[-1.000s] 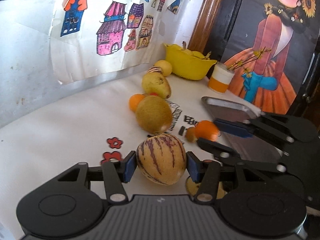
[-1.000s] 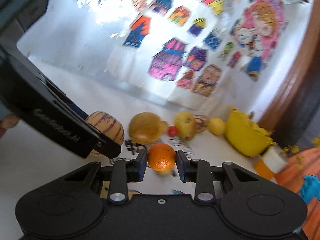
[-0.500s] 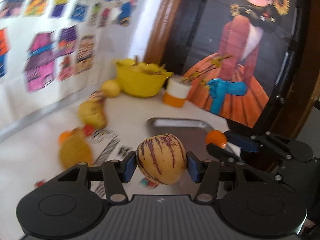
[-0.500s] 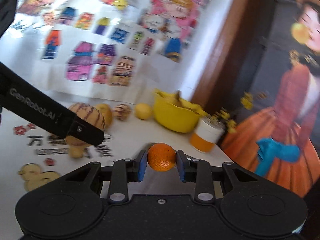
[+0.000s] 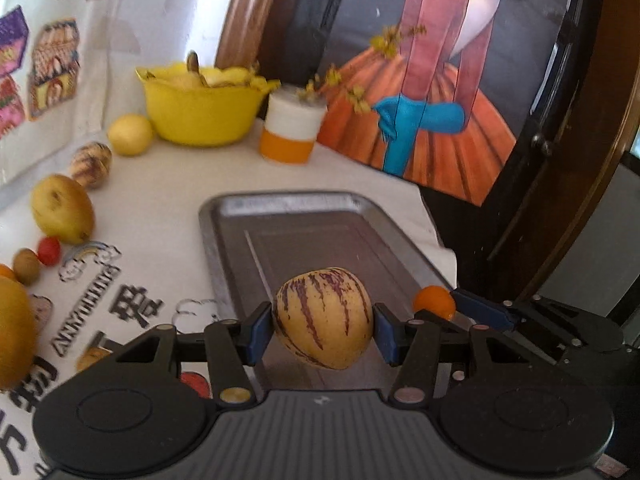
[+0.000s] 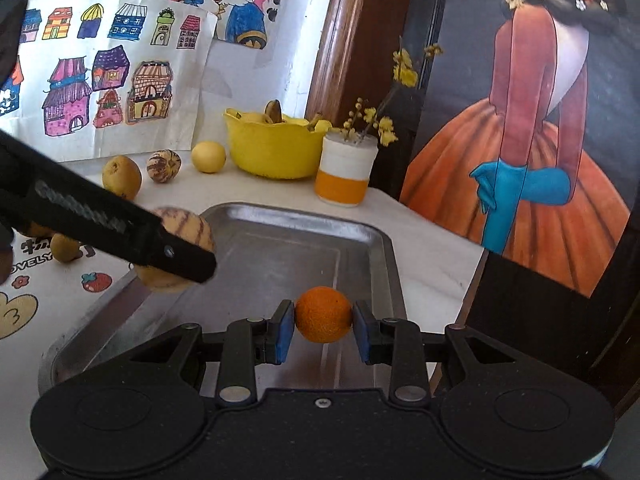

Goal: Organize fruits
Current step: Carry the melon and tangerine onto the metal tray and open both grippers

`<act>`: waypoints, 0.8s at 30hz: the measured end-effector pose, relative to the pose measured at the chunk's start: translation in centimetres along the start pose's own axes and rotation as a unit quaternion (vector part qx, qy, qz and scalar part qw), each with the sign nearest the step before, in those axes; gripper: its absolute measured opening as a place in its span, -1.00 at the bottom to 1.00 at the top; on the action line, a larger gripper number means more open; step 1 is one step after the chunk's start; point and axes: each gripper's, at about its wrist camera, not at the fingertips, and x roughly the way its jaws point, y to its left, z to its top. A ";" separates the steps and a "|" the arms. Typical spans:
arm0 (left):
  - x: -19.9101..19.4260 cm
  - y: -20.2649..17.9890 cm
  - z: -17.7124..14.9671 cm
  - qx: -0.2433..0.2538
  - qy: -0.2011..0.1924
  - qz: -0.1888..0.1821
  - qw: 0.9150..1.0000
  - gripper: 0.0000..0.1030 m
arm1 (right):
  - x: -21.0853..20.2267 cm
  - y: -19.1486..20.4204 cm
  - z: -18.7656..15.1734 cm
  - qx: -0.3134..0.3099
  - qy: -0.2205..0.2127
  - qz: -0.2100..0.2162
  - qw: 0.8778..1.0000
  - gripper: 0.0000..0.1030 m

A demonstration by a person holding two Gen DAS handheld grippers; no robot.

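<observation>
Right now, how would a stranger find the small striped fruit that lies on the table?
Start at the yellow bowl by the wall. Left of it comes a lemon, then the small striped fruit. Unlike the plain pear beside it, it has dark stripes.

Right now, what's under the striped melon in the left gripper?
The metal tray lies under the striped melon, its visible floor bare. The melon and left gripper hide the patch straight beneath it.
</observation>
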 end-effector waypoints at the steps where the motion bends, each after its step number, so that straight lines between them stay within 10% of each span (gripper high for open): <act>1: 0.4 -0.2 -0.1 0.003 0.006 0.005 1.000 0.11 | 0.1 0.0 -0.1 0.002 0.002 0.003 1.000 -0.35; 18: 1.3 -1.1 -0.5 0.011 0.045 0.038 0.998 0.13 | -0.1 0.2 -0.6 0.011 0.006 0.016 1.000 -0.23; 24: -0.4 -1.9 -0.4 0.019 0.022 0.038 0.999 0.46 | -1.7 0.5 0.0 0.010 -0.005 0.006 1.000 0.02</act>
